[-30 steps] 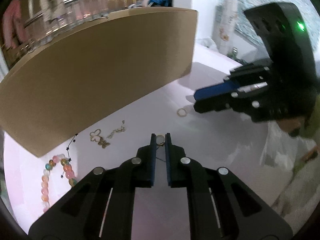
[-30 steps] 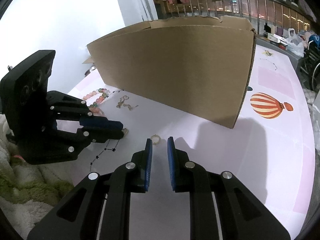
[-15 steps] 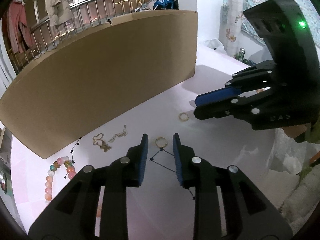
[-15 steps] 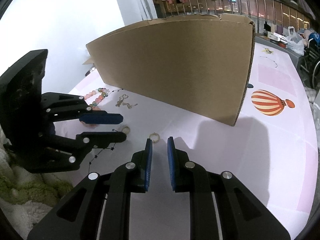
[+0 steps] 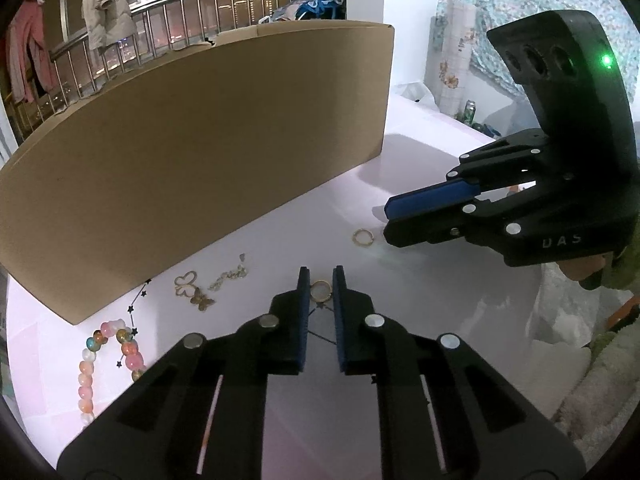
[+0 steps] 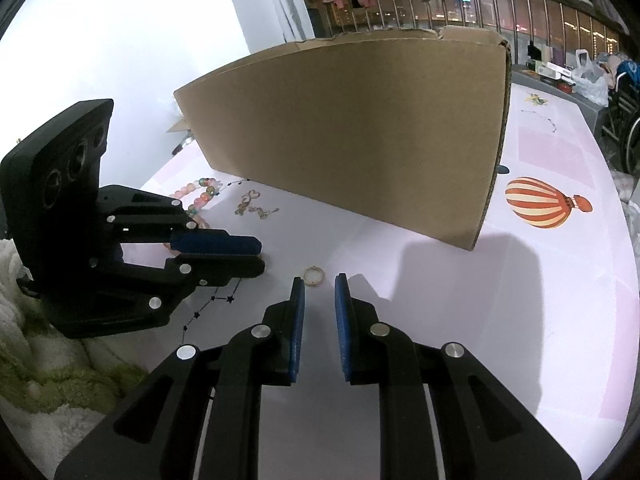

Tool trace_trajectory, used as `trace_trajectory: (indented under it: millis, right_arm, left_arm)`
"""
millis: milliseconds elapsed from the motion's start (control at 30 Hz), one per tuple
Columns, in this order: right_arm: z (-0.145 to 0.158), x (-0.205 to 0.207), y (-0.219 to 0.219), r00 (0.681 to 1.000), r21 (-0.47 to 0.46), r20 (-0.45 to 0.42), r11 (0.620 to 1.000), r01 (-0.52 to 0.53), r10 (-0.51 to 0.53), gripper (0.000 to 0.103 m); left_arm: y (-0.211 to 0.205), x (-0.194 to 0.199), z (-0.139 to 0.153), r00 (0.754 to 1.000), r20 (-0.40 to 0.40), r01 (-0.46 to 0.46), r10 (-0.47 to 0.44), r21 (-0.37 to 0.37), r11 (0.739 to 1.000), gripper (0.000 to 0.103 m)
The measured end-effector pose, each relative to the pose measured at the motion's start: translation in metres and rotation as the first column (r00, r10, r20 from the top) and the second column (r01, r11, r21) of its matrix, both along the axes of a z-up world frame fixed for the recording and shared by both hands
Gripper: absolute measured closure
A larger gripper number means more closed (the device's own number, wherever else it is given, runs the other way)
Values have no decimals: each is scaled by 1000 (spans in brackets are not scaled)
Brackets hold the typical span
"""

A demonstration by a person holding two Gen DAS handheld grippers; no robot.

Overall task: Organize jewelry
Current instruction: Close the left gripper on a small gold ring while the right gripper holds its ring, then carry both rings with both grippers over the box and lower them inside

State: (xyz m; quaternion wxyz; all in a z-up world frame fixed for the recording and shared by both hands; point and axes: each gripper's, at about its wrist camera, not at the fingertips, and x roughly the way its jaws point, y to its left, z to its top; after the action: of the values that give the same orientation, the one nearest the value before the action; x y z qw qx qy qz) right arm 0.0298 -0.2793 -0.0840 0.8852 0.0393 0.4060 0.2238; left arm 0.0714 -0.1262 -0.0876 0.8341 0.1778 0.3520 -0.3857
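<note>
Left gripper (image 5: 321, 274): jaws just closing on a gold ring (image 5: 321, 290), lying flat, centre frame on the worktop (image 5: 440, 320). Right gripper (image 6: 319, 282): jaws narrow, empty, second ring (image 6: 311, 275) just ahead.

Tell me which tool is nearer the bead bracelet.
Left. The left tool sits just beside the bead bracelet; the right tool is farther off, by a gold ring.

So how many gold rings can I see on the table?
2. One ring sits between the left gripper fingertips. The other ring lies on the table just before the right gripper tips. More may hide behind the cardboard box.
</note>
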Motion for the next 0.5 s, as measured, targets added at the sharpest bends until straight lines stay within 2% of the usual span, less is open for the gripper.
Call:
trace_trajectory:
  millis: [500]
  right_arm:
    - [0, 7, 12, 1000, -58, 21, 998, -18, 20, 87]
  left_arm:
    - [20, 6, 4, 995, 5, -98, 98, -13, 995, 94]
